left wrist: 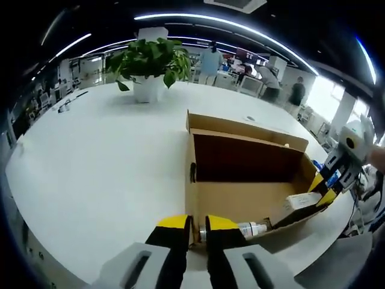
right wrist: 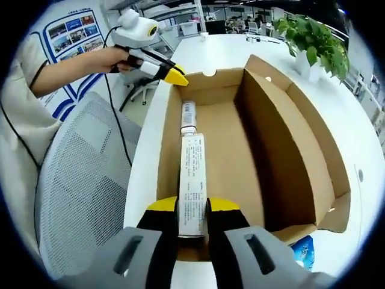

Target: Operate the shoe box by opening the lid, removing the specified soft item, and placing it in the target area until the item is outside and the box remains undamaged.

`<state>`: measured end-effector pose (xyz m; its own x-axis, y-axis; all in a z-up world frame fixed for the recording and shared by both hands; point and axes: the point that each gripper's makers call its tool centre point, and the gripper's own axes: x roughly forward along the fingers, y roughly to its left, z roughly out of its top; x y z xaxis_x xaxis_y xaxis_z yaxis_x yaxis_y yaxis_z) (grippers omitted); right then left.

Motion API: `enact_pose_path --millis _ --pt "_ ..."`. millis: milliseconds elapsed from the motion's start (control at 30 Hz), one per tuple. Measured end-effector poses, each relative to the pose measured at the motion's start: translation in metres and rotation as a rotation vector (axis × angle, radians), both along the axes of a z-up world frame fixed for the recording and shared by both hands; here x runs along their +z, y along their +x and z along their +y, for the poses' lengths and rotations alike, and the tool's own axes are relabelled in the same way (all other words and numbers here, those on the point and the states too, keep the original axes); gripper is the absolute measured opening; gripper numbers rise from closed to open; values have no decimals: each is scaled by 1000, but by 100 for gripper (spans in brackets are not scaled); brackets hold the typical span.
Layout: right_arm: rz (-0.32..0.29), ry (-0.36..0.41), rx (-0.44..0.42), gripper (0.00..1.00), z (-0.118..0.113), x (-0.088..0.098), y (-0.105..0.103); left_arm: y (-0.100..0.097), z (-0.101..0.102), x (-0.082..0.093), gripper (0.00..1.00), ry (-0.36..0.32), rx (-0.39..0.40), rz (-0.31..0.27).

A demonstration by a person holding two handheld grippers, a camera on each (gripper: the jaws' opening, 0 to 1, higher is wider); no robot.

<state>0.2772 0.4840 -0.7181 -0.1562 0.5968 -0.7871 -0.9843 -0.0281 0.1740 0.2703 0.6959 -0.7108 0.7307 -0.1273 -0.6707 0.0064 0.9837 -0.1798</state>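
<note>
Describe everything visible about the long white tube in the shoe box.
The white tube is long and flat, soft-looking, printed with fine dark text. It lies lengthwise along the inner wall of the open cardboard shoe box. Its flat end sits between the jaws of the right gripper, which are closed on it. Its far end meets a small bottle-like cylinder lying in line with it. In the left gripper view the tube shows at the box's far end, at the right gripper.
</note>
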Motion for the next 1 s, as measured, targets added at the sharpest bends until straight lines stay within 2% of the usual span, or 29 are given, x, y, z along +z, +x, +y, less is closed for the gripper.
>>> enact_pose_path --millis 533,667,1000 --pt "-56 46 -11 15 -3 43 13 -2 -3 1 10 2 -6 6" --pt "-71 60 4 15 -4 62 12 -2 -3 1 10 0 -8 10" --pt "-145 91 21 15 -11 90 20 -2 -2 1 10 -3 -8 16"
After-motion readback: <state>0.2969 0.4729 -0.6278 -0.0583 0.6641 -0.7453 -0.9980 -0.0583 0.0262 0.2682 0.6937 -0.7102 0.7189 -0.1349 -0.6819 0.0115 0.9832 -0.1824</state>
